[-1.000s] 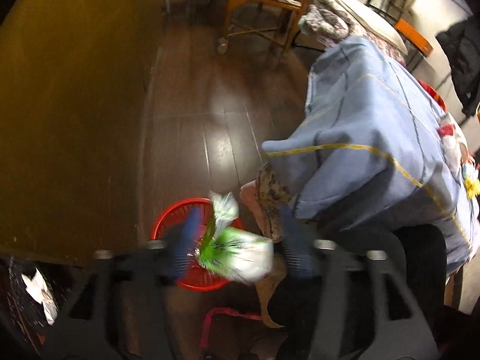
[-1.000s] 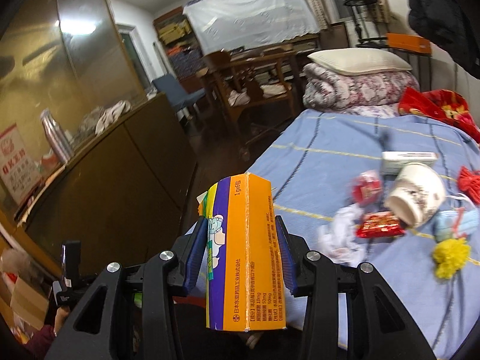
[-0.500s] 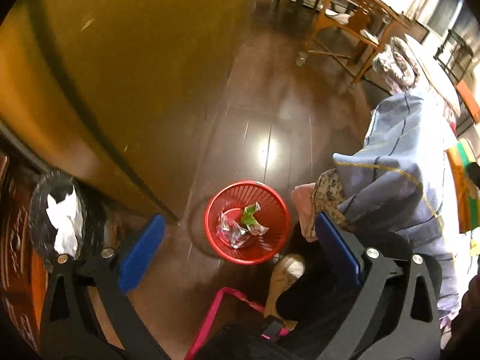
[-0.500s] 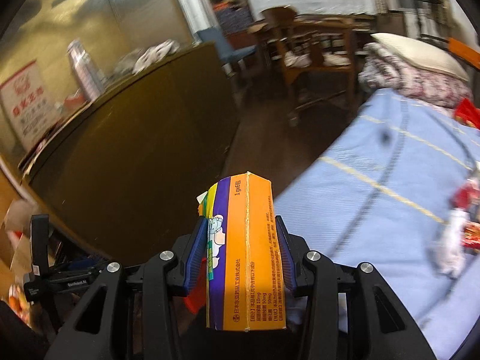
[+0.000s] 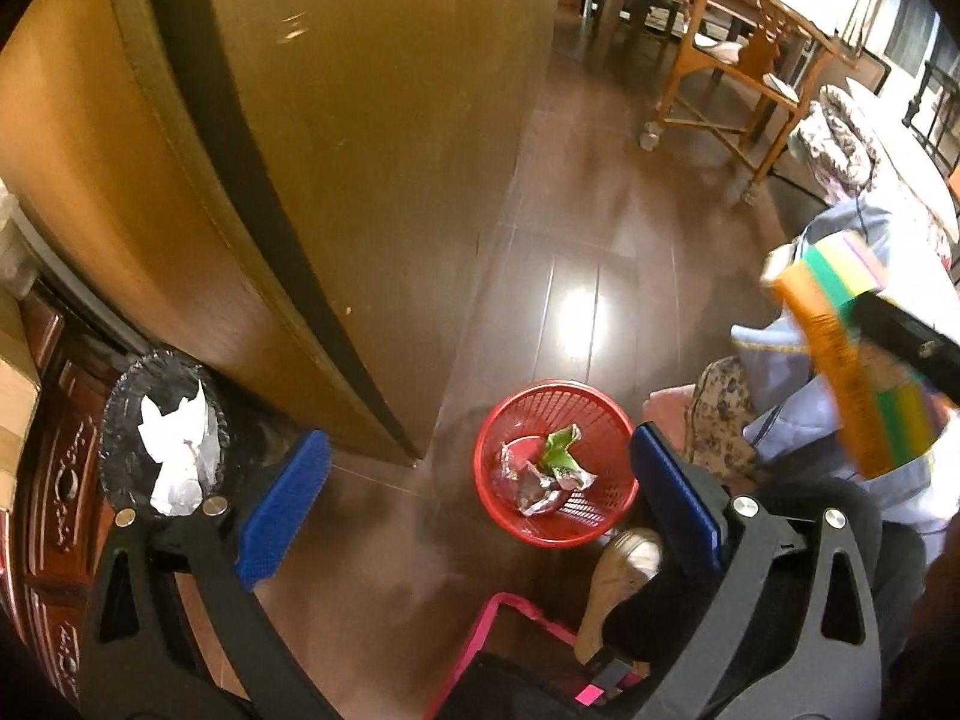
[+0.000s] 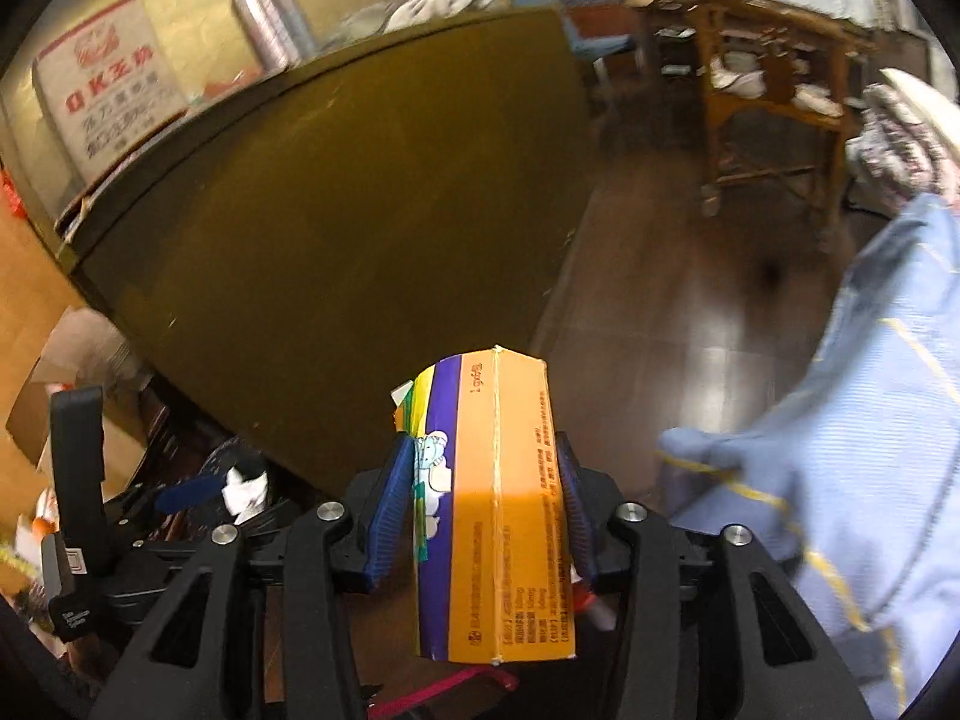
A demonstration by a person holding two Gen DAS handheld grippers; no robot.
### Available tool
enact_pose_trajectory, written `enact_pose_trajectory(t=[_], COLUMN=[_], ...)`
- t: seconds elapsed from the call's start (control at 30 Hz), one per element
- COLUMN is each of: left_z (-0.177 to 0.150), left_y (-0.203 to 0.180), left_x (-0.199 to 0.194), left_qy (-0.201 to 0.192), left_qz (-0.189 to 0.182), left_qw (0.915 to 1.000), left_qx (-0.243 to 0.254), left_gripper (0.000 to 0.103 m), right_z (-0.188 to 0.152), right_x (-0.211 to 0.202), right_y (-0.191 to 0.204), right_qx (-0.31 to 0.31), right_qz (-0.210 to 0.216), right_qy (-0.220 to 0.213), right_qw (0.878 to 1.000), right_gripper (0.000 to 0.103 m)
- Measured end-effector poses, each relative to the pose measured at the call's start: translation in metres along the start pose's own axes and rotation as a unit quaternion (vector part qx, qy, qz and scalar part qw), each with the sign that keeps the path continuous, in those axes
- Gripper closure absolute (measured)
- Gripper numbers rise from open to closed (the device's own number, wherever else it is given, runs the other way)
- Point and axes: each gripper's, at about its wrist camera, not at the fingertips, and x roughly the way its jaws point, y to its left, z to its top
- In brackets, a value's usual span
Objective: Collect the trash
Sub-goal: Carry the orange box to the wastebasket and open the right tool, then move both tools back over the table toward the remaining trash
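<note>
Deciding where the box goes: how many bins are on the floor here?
2. A red mesh basket stands on the floor near the bed's corner; a black-lined bin holding white paper sits left, beside the cabinet. Others may be out of view.

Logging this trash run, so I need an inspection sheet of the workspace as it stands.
Surface: dark wood floor, glossy.
Job's things: red basket holds crumpled wrappers; orange box in transit.
Clutter: black bin with white paper.
Grippers: left gripper open, empty, above the basket; right gripper shut on the box, jaws just easing.
Cables: nothing seen.
Surroundings: brown cabinet, blue bedspread, wooden chair.
</note>
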Motion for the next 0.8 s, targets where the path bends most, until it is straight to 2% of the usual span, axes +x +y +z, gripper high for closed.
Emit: enact_pose_trajectory(t=[0.03, 0.07, 0.2, 0.43, 0.8], left_z=[0.000, 0.001, 0.001, -0.002, -0.011], left_y=[0.001, 0.002, 0.000, -0.010, -0.032], left_x=[0.000, 0.000, 0.002, -0.001, -0.016], left_qy=[-0.001, -0.002, -0.001, -0.009, -0.034], left_qz=[-0.001, 0.001, 0.009, 0.011, 0.008], left_qw=[1.0000, 1.0000, 1.0000, 0.9998, 0.9982], left_qx=[-0.003, -0.006, -0.002, 0.015, 0.050], left_gripper=[0.007, 0.007, 0.007, 0.007, 0.007], right_z=[0.001, 0.003, 0.006, -0.005, -0.026], right_x=[0.004, 0.008, 0.005, -0.024, -0.085], right_y=[0.002, 0.004, 0.003, -0.022, -0.043], right_qx=[0.002, 0.005, 0.008, 0.039, 0.064], right_qz=[0.009, 0.015, 0.015, -0.004, -0.025], right_qy=[0.004, 0.006, -0.002, -0.027, -0.082], right_qw=[1.000, 1.000, 1.000, 0.999, 0.994], right_gripper=[0.049, 0.047, 0.047, 0.047, 0.046])
